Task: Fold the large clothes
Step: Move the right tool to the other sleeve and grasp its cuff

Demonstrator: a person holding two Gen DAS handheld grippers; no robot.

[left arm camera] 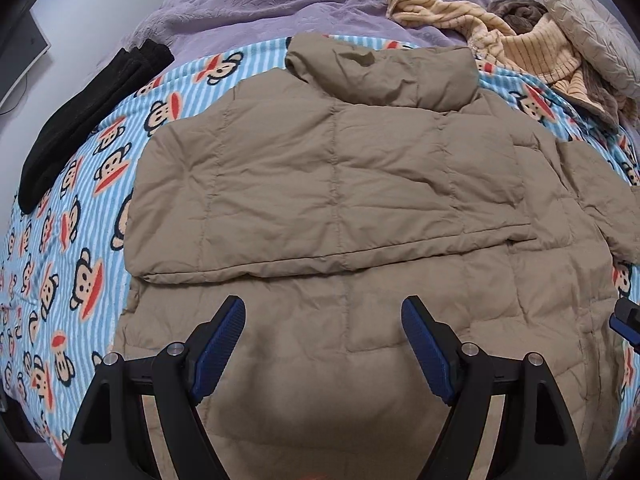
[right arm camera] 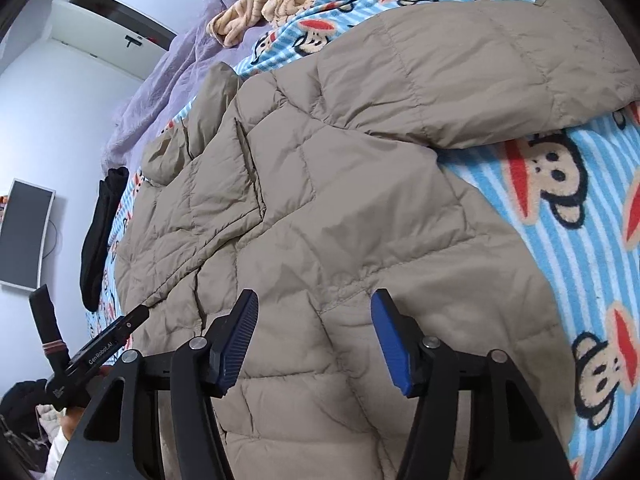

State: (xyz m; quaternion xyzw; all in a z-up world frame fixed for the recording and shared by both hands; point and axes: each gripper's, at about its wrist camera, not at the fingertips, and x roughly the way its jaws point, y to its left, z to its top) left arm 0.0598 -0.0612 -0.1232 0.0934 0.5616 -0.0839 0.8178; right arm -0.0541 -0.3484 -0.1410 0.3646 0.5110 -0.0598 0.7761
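Note:
A large tan quilted puffer jacket [left arm camera: 332,184] lies flat on the monkey-print blanket [left arm camera: 72,208]. Its left sleeve is folded across the body; its collar points to the far side. My left gripper [left arm camera: 323,312] is open and empty, hovering over the jacket's lower part. My right gripper [right arm camera: 314,308] is open and empty above the jacket's [right arm camera: 320,184] lower right side, near the hem. The right sleeve [right arm camera: 480,64] stretches out to the far right. The left gripper's body [right arm camera: 100,344] shows at the left of the right wrist view, and the right gripper's tip [left arm camera: 626,320] at the right edge of the left wrist view.
A folded black garment [left arm camera: 88,120] lies on the blanket's left side. A lilac bedspread [left arm camera: 280,4] covers the far bed. A crumpled striped yellow garment [left arm camera: 528,44] and a grey pillow [left arm camera: 592,28] lie at the far right. A monitor [right arm camera: 24,232] hangs on the wall.

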